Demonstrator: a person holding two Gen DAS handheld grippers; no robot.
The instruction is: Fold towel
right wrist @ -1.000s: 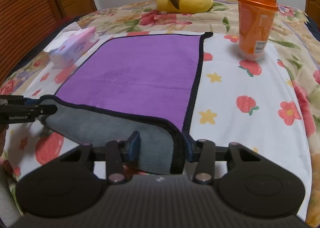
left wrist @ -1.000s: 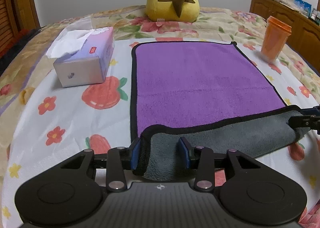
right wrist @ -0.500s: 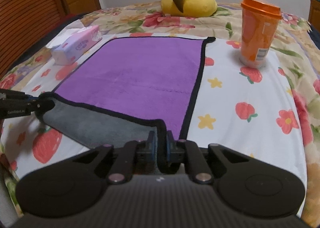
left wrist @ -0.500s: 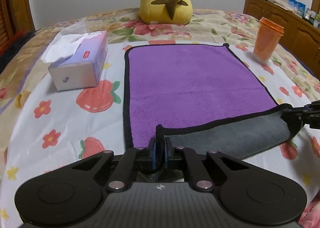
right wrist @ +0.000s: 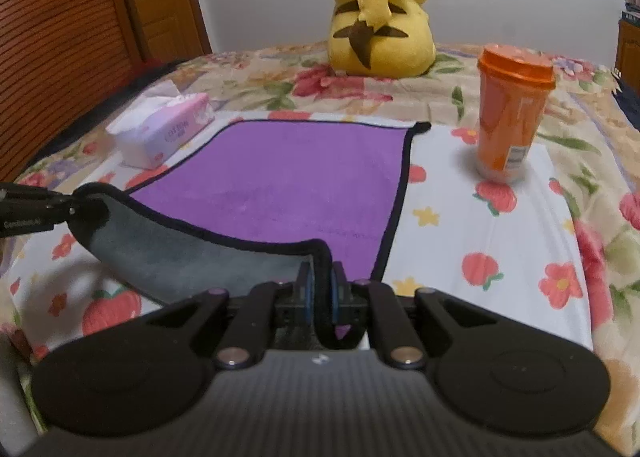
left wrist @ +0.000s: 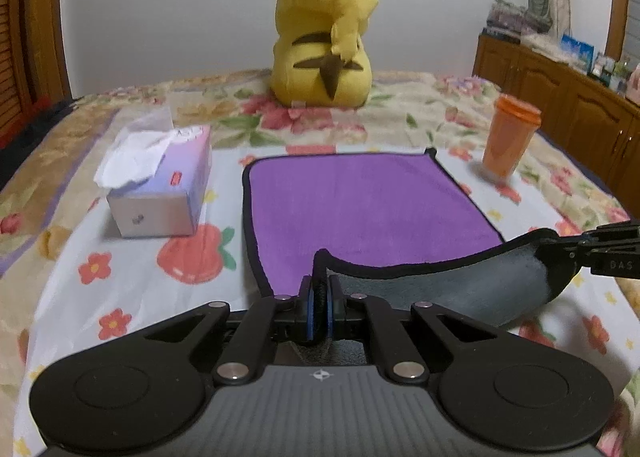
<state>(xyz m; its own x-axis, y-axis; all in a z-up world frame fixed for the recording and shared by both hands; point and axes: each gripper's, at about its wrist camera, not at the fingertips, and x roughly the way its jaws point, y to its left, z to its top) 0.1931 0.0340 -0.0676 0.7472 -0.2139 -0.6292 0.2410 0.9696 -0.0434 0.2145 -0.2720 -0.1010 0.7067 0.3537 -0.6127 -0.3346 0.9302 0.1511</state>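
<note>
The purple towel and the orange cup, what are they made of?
The towel looks like soft microfibre cloth: fuzzy matte pile, purple on top, grey underneath, with a stitched black edge, and it sags limply between the grippers. The orange cup looks like smooth plastic, slightly see-through, with a matching lid and a printed label.

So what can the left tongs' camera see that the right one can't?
Only the left view shows the brown wooden cabinet with clutter on top, and the plush's black-tipped ears.

Only the right view shows the slatted brown wooden door.

Both show the purple towel with grey underside, each near corner pinched by shut tongs, left and right. Both also show the yellow plush toy, the orange plastic cup and the tissue box.
</note>
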